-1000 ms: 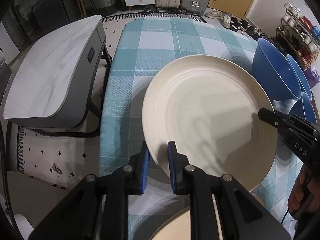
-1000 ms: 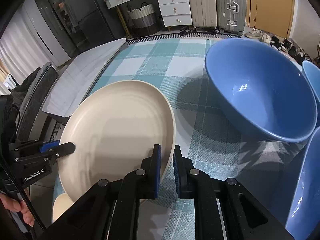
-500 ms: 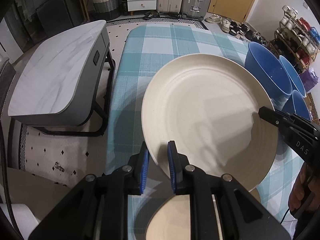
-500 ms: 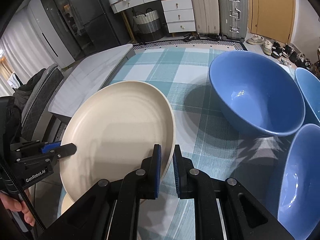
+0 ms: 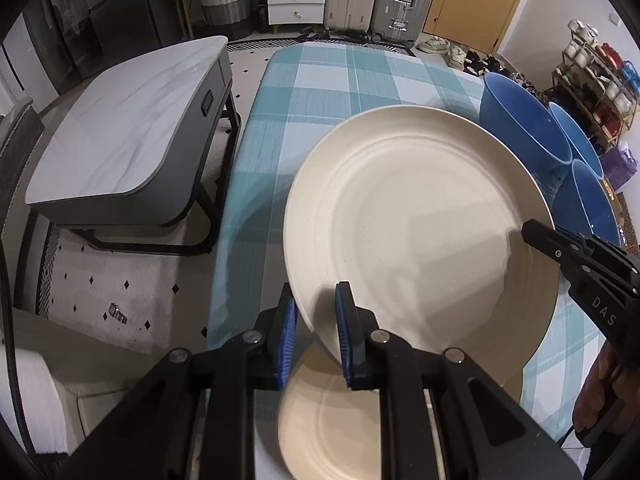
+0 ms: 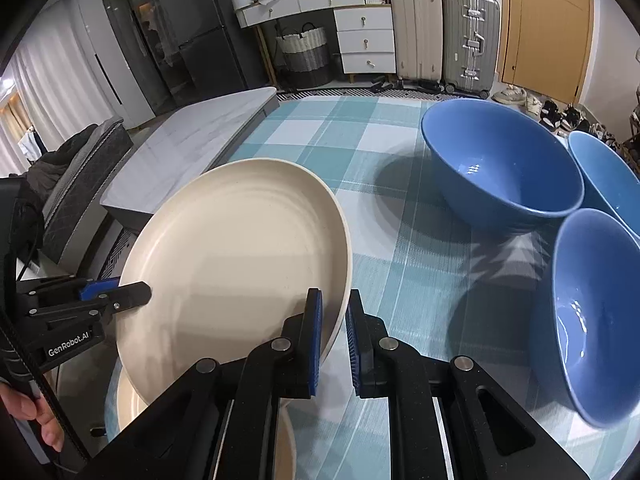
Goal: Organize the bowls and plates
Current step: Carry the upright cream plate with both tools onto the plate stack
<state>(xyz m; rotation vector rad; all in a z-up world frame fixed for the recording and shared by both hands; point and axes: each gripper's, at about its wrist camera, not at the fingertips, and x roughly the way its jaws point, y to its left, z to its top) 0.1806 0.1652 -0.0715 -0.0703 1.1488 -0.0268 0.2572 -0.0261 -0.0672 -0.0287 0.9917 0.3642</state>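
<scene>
Both grippers hold one large cream plate [image 5: 416,232] in the air above the checked tablecloth. My left gripper [image 5: 314,320] is shut on its near left rim. My right gripper [image 6: 333,320] is shut on the opposite rim of the same cream plate [image 6: 236,256], which tilts slightly. Under it, near the table's front edge, lies a second cream plate [image 5: 332,424], partly hidden by the fingers; in the right wrist view the second plate [image 6: 128,404] shows only at its left edge. Three blue bowls stand to the right: a big one [image 6: 500,164], one behind it [image 6: 604,172], one nearest [image 6: 592,312].
The table with the teal checked cloth [image 5: 340,92] stretches away from me. A grey marble-topped side table [image 5: 120,136] stands left of it. A shoe rack [image 5: 596,72], suitcases and drawers line the far wall. A hand [image 6: 28,412] grips the left tool's handle.
Both grippers have carried the large plate together up and back toward the near edge of the table. The second plate beneath has come further into view. Neither grip has changed.
</scene>
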